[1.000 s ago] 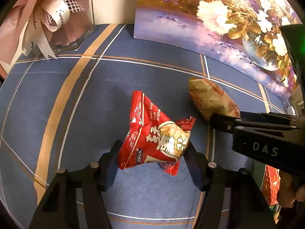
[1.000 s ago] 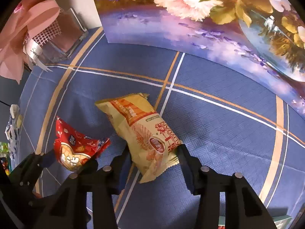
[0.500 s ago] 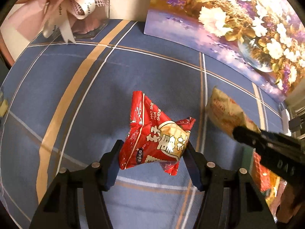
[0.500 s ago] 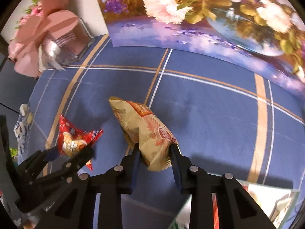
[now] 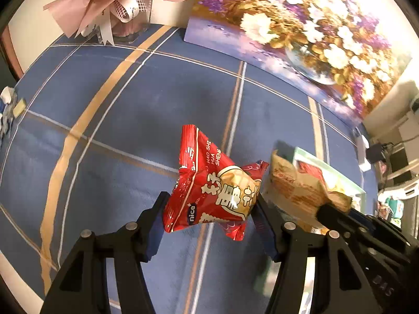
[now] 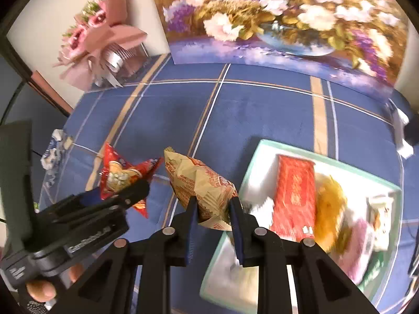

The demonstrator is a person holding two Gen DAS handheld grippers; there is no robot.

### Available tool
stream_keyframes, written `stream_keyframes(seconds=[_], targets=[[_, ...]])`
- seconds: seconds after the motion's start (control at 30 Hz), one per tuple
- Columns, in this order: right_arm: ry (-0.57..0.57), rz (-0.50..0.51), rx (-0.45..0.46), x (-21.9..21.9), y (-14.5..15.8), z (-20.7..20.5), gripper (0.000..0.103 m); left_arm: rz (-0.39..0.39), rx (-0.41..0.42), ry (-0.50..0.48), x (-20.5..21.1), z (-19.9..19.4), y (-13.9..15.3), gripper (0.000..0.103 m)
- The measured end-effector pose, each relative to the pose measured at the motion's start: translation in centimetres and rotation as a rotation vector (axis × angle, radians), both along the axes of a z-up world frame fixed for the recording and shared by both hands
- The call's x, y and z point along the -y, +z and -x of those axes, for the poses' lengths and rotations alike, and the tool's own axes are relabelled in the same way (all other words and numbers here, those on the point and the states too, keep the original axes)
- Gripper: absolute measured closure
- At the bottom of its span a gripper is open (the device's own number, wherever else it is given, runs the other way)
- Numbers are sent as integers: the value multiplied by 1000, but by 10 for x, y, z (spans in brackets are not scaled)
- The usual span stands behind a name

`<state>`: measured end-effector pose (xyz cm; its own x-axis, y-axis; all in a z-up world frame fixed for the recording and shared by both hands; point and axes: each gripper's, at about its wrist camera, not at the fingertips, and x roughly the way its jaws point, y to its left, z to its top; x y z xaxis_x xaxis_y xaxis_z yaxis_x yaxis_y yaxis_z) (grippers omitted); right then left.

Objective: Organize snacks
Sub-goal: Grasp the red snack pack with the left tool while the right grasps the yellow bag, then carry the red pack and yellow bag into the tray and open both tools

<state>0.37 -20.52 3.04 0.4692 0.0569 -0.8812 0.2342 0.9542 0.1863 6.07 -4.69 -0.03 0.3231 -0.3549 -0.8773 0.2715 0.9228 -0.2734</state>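
Note:
My left gripper (image 5: 209,209) is shut on a red peanut snack packet (image 5: 212,188) and holds it in the air above the blue cloth. The packet also shows in the right wrist view (image 6: 123,175). My right gripper (image 6: 213,206) is shut on a tan snack bag (image 6: 199,183) and holds it up beside the left edge of a pale green tray (image 6: 251,162). The tan bag shows in the left wrist view (image 5: 296,188) to the right of the red packet. The tray holds a red box (image 6: 296,193), a yellow snack (image 6: 330,201) and several other packets.
A flower painting (image 6: 275,18) leans against the back wall. A pink bouquet (image 6: 97,44) stands at the back left. A blue and white item (image 6: 52,151) lies at the left edge of the blue checked tablecloth (image 6: 248,110). A white object (image 6: 400,128) sits at the right edge.
Both grippers have risen and pulled back with their snacks lifted off the cloth. The right gripper closed on the tan bag and the tray came into view.

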Motion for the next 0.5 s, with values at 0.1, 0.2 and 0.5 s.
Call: stream_keyframes(seconds=[0.1, 0.2, 0.5], targets=[[-26, -3, 48, 1, 17, 30, 78, 17, 6, -18, 4, 19, 8, 40], [-61, -2, 76, 7, 24, 56, 78, 32, 14, -49, 12, 38, 15, 40], [-241, 19, 78, 54, 11, 136, 78, 14, 26, -186, 61, 86, 8, 39]])
